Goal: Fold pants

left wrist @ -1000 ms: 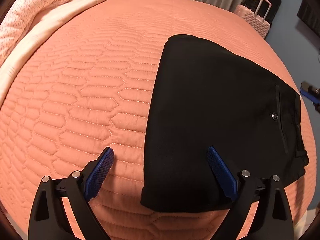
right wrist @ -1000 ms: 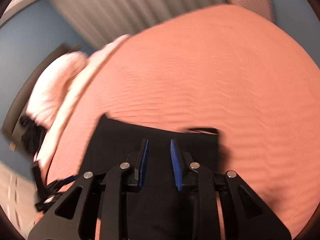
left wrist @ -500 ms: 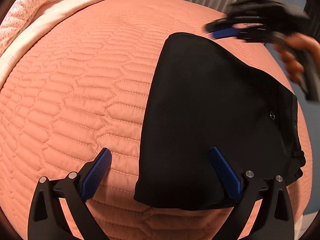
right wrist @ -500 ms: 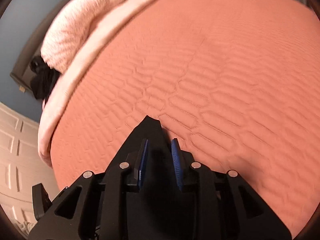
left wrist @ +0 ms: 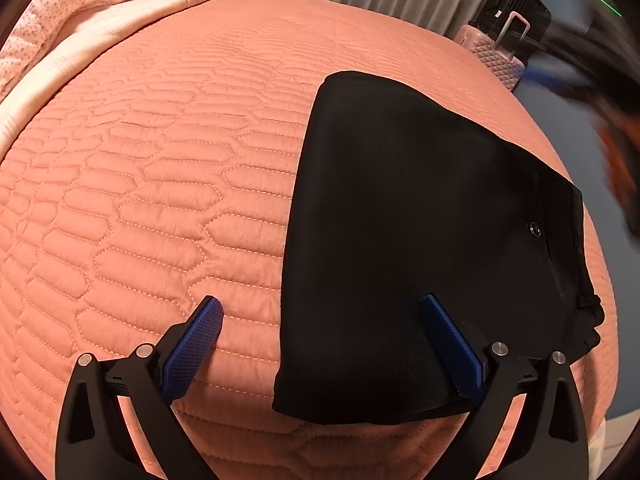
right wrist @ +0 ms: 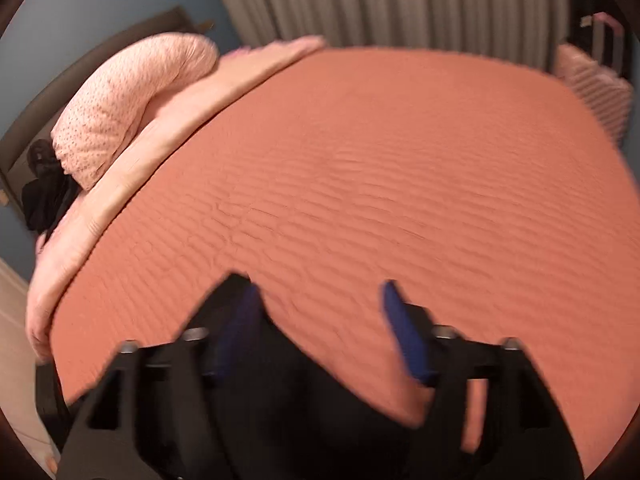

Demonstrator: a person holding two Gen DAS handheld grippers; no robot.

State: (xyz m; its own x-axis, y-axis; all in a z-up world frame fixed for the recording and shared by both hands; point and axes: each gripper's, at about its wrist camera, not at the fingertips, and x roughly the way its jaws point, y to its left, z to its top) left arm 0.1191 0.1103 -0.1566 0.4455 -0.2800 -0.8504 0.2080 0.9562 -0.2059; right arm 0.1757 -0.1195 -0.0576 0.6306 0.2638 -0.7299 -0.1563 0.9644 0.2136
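Note:
The black pants [left wrist: 420, 240] lie folded into a compact stack on the right part of the orange quilted bedspread [left wrist: 160, 184], waistband and button to the right. My left gripper [left wrist: 320, 320] is open and empty, held over the stack's near left edge. My right gripper [right wrist: 320, 304] is open and empty, above the far corner of the pants [right wrist: 288, 392]; it shows blurred at the upper right of the left wrist view [left wrist: 560, 76].
A pink dotted pillow [right wrist: 132, 100] and pale pink sheet [right wrist: 160, 136] lie at the bed's left end. A pink suitcase [left wrist: 494, 56] with a black bag on it stands beyond the far right corner, before grey curtains [right wrist: 380, 0].
My right gripper has opened and lifted away from the far corner of the pants, swinging right. The left gripper has stayed open and nearly still.

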